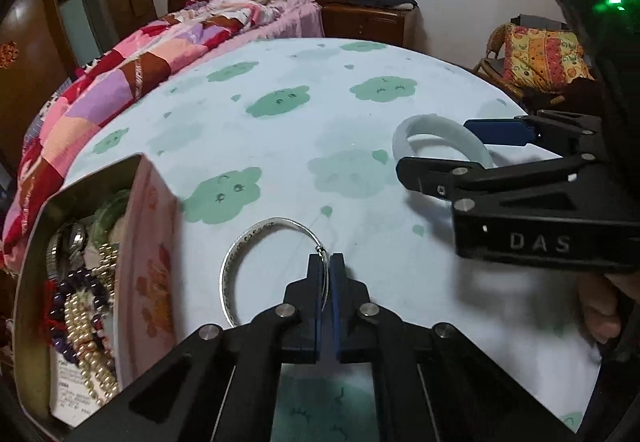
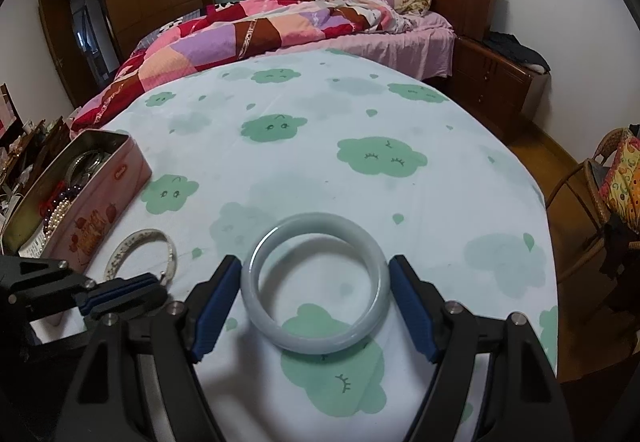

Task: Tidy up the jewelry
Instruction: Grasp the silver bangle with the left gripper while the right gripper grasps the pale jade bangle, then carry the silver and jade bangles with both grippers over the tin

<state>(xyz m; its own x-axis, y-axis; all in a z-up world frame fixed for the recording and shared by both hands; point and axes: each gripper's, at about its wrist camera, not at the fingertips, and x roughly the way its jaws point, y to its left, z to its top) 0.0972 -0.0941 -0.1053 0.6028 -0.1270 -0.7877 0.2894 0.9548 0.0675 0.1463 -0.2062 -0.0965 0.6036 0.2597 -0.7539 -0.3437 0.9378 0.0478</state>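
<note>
A thin silver bangle (image 1: 225, 274) lies on the cloud-print tablecloth (image 1: 320, 101) beside an open pink tin (image 1: 150, 242). My left gripper (image 1: 326, 262) is shut on the silver bangle's right rim, near its clasp. A pale jade bangle (image 2: 312, 342) rests flat on the cloth between the blue pads (image 2: 212, 310) of my right gripper (image 2: 315, 262), which stands open around it, its pads close beside the rim. The left wrist view shows the jade bangle (image 1: 440, 123) and the right gripper (image 1: 436, 147) at right. From the right wrist, the silver bangle (image 2: 120, 254) and left gripper (image 2: 158, 286) appear lower left.
The pink tin (image 2: 100, 213) holds bead strands (image 1: 88, 322), a watch and a green bangle. A bed with a patchwork quilt (image 2: 240, 37) runs behind the round table. A wooden nightstand (image 2: 496, 81) and a wicker chair (image 2: 600, 177) stand off its right edge.
</note>
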